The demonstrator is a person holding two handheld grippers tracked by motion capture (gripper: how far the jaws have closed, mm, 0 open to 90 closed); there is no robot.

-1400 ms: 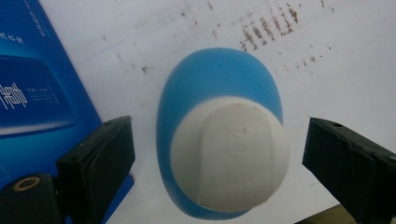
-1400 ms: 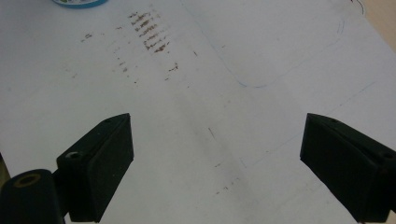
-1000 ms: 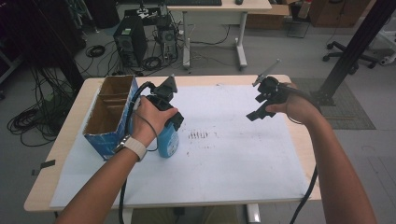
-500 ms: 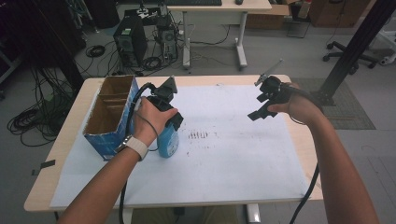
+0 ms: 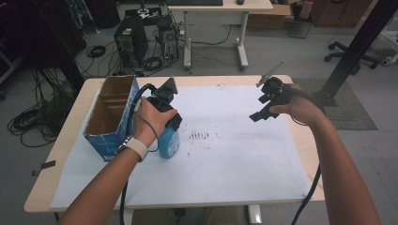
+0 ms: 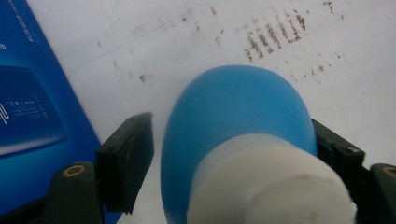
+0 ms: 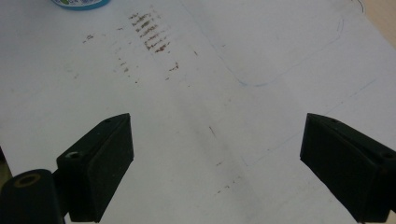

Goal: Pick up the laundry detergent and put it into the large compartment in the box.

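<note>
Right now the left gripper [image 5: 172, 123] has just been closing w/ the blue bottle [image 6: 236, 135] between its jaws, beside the box [image 5: 110, 117]. Looks smooth, maybe slippery; grab mid-body. Farther off, right gripper [image 5: 263, 111] hangs wide open.

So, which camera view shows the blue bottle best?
The left gripper view: the blue bottle sits close up between the jaws. The high view shows its lower part beneath the hand; the right gripper view shows its base.
</note>
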